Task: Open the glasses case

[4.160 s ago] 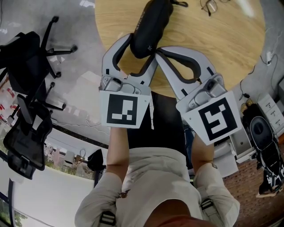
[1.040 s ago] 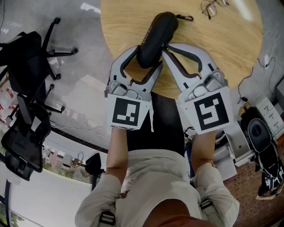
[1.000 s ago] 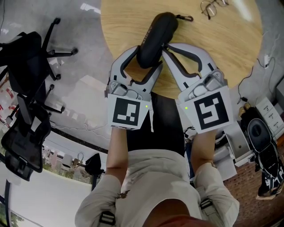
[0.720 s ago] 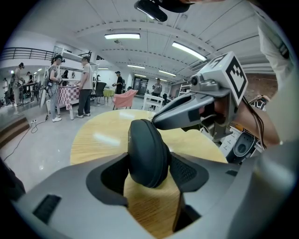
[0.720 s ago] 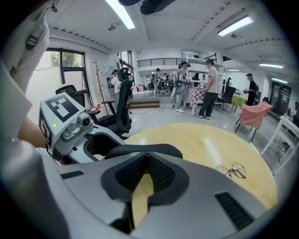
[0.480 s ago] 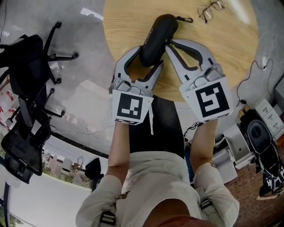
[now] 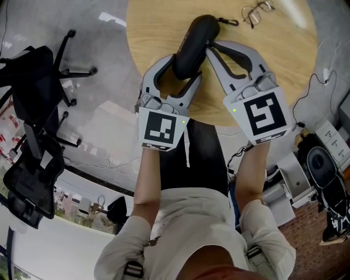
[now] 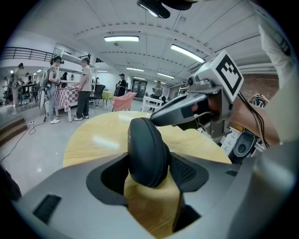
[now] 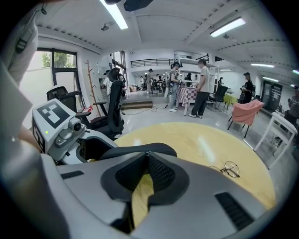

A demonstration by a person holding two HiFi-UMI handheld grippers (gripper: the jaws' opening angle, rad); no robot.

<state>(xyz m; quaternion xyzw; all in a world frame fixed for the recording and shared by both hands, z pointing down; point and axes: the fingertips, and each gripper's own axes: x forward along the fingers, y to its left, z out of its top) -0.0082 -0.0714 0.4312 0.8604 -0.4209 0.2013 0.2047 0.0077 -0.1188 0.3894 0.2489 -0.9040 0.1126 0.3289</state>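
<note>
Round wooden table point(image 7: 273, 49), open hall with office chairs behind it.

Glasses case point(image 7: 194, 38): black, long, rounded, lying on the table near the edge closest to me, small loop point(image 7: 229, 22) at its far end. Lid down, seam closed all round as far as I can see.

Left gripper point(image 7: 186, 68): my fingers clamped across the near end of the case, one pad on each side. In the left gripper view the case point(image 8: 147, 154) fills the gap and both pads press on it. It serves as the anchor.

Right gripper point(image 7: 208, 46): fingertips together, resting against the right flank of the case about midway along. In the right gripper view the tips point(image 9: 146, 154) meet right at the case's edge point(image 9: 163, 149). I cannot tell whether they pinch a zip tab or lip.

Step in hand, as I judge it: case braced, second tool finding the seam. Opening not begun. The next move calls for a sure purchase on the tab or lid edge, then a pull along or up from the seam while the left holds firm. Slip risk on the smooth shell.

Contents: unseen. A pair of wire-rimmed glasses point(image 7: 256, 12) lies out on the table, well apart from the case
</note>
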